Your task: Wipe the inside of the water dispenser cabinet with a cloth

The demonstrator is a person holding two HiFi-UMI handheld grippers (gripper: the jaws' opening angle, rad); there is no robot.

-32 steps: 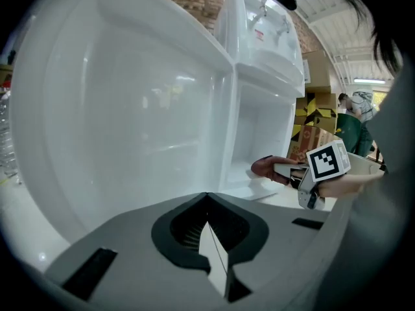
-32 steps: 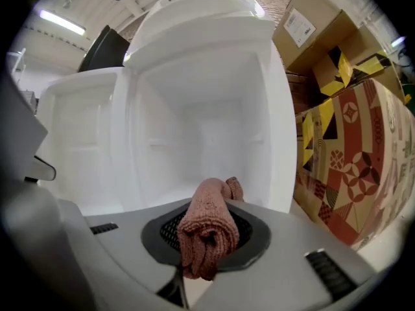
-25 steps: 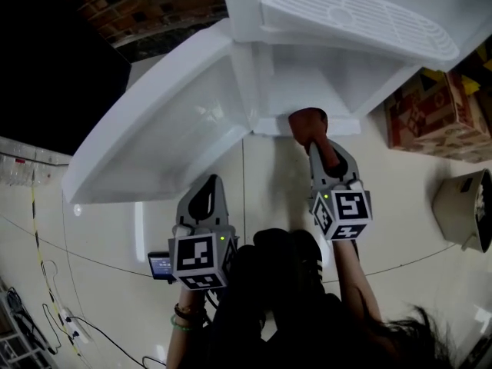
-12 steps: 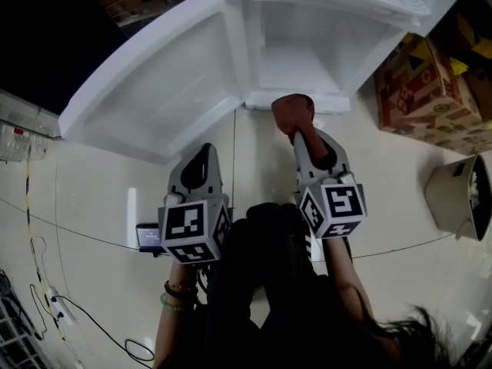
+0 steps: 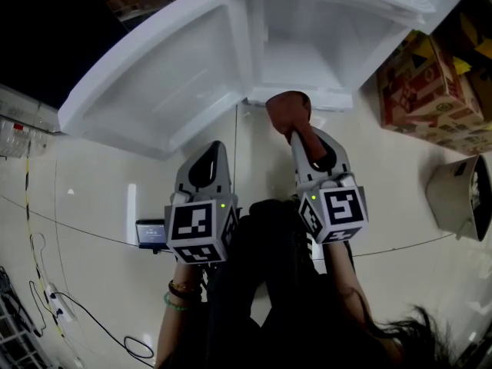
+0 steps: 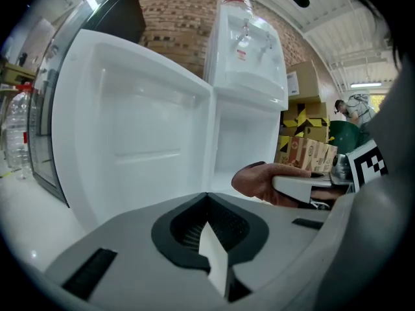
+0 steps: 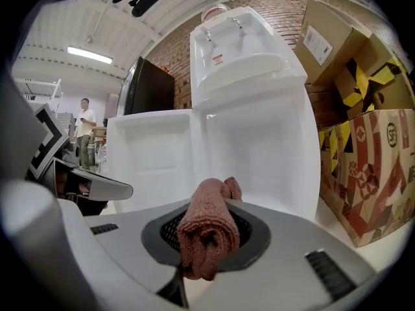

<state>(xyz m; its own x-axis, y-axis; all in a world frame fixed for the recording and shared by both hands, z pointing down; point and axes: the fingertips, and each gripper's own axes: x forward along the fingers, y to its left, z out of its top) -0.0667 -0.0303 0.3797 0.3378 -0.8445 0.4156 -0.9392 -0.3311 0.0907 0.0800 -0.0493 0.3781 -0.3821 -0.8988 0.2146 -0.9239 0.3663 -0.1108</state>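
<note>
Head view: the water dispenser cabinet (image 5: 307, 44) was seen at 12 o'clock with its door (image 5: 161, 91) swung wide to 10 o'clock. The white inside was exposed and looked bare. The cloth (image 5: 288, 110), reddish-brown and bunched, was held at the tip of the right hand-held gripper (image 5: 294, 129), right at the cabinet's lower front lip. Contact with the lip could not be confirmed. The left hand-held gripper (image 5: 213, 148) was parked over the floor (image 5: 100, 198) at 7 o'clock of the cloth, well short of the door. A cardboard box (image 5: 430, 91) stood just beside the cabinet at 3 o'clock.

Left gripper view: the jaws were seen pressed together with nothing between them. The door (image 6: 136, 122) filled 10 o'clock, the cabinet opening (image 6: 243, 131) sat at 1 o'clock, and the cloth (image 6: 256, 180) was visible at 3 o'clock.

Right gripper view: the jaws were pinched on the cloth (image 7: 207, 232), rolled into a thick wad. One end poked forward past the tips toward the cabinet (image 7: 259, 148), the other hung back toward the camera.

Handling, judged: the cloth is light, soft terry. It will compress and fold under pressure, so it is not fragile and slip on smooth plastic should be low. The wad is gripped mid-roll, and that is probably the right place to hold it, since enough pile is left ahead of the jaws to keep hard tips off the walls. Wiping was judged not yet started. The likely snag is the loose rear end catching on the lip.
</note>
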